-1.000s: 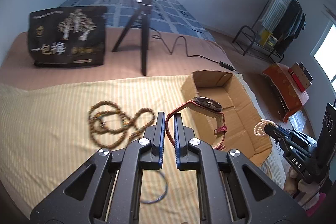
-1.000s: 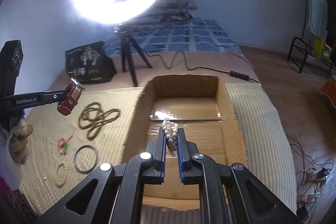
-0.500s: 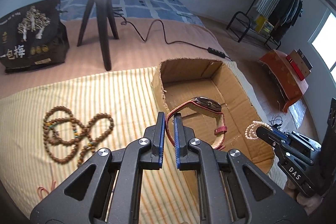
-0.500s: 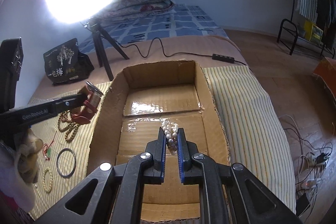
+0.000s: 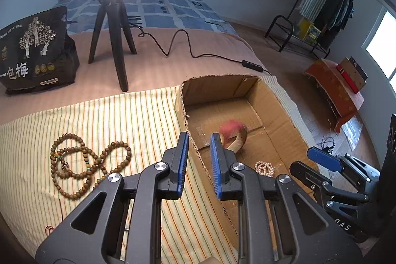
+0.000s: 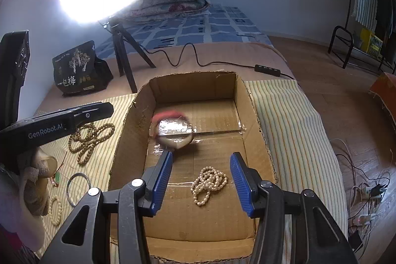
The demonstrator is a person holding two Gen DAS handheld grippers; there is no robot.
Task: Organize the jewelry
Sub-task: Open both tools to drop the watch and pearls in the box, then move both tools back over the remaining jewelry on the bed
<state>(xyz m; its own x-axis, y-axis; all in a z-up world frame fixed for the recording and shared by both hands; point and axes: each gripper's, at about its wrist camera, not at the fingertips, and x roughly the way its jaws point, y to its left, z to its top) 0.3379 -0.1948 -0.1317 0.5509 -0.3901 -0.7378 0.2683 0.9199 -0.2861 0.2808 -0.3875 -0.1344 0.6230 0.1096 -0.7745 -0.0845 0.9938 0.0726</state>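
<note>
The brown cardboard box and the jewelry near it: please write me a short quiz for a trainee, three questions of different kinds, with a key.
1. True or false: the white pearl strand lies on the floor of the brown cardboard box.
2. Which piece lies outside the box on the yellow striped cloth? A) the blurred red-strapped watch B) the brown wooden bead necklace C) the pearl strand
3. Fill in: between the blue pads of the right gripper and of the left gripper there is ____ held.

Key: 1 true; 2 B; 3 nothing. The jaws of both are opening.
</note>
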